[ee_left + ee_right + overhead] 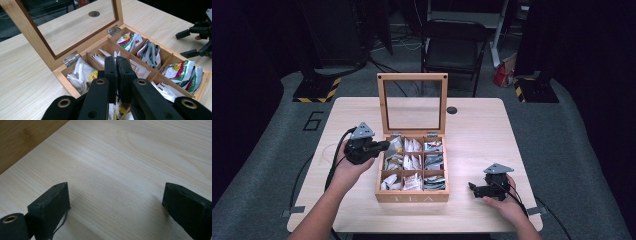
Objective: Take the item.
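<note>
Pale wooden bench (pixel 482 130): your left gripper (pixel 116 67) hovers fingers-together over the tea box (pixel 412 196); your right gripper (pixel 116 202) rests spread wide.

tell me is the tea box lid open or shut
Open. The glass-paned lid stands upright behind the tea box, and the sachets in its compartments lie uncovered.

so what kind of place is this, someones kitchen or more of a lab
More likely a lab or recording studio than a kitchen. The pale wooden table stands on grey carpet among black curtains, with yellow-and-black striped stand bases behind it and a black folding chair. The person works at an open bamboo tea box.
</note>
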`<state>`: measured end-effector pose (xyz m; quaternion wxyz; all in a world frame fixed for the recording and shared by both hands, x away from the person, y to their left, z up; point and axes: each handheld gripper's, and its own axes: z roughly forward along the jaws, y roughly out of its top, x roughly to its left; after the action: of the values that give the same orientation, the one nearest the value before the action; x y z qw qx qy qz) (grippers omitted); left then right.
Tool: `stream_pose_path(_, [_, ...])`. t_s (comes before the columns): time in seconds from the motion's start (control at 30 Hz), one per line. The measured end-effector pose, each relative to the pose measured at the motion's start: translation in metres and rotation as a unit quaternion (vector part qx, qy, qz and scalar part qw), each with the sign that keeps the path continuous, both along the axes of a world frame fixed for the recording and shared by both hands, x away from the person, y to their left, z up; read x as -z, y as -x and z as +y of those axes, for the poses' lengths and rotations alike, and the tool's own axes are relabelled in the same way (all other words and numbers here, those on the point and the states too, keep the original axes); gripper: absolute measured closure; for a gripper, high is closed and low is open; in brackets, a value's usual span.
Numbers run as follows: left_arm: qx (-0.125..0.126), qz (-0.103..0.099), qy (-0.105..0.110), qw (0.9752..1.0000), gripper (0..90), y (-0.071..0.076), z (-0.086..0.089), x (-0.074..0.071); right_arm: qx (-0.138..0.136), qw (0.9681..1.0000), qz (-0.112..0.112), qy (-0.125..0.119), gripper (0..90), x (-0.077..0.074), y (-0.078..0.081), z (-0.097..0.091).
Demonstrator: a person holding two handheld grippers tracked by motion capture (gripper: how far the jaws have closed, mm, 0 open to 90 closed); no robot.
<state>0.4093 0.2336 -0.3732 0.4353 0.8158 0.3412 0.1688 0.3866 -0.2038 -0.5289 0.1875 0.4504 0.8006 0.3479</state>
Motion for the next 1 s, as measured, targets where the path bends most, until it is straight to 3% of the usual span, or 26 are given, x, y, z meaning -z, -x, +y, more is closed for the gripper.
stream_pose_path(0.53, [-0.007,-0.011,0.000,0.9999,87.4,0.000,0.006,-0.007,-0.001,1.0000,0.001,-0.001,6.7,0.000,0.000,0.000])
stream_pose_path(1.0, [-0.028,-0.020,0.003,0.9994,87.5,0.002,0.028,-0.016,-0.001,1.0000,0.000,-0.001,6.7,0.000,0.000,0.000])
